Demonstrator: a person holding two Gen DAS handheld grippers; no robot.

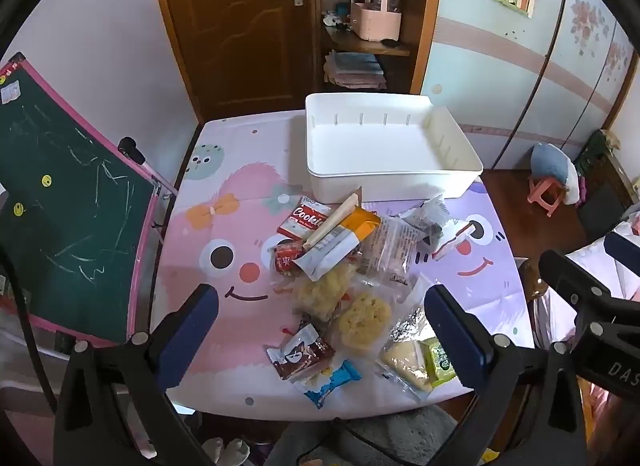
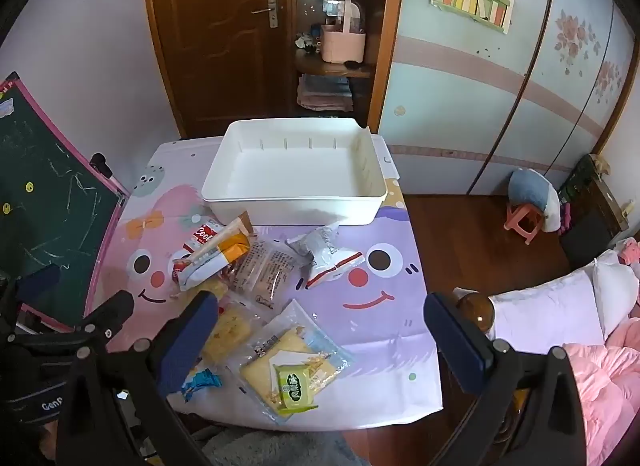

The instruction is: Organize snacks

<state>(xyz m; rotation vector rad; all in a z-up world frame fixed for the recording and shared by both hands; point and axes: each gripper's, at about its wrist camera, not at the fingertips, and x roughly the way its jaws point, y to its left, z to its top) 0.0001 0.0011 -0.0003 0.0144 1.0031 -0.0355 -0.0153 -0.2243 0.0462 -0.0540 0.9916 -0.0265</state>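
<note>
Snacks [image 1: 340,266] heaped, orange packet [image 1: 340,234] lengthwise toward white bin [image 1: 384,181], both grippers' fingers [image 1: 200,318] wide, empty.

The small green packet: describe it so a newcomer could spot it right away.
Start at the white bin at the table's far end and come back across the snack pile to the near edge. There a clear bag of pale cake lies flat; the small green packet rests on it, the only bright green wrapper.

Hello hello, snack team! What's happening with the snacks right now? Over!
Left tool open, holding nothing. Right tool open, holding nothing. Snack pile loose on the table, white bin holds no snacks yet. Nothing blocks the bin.
</note>
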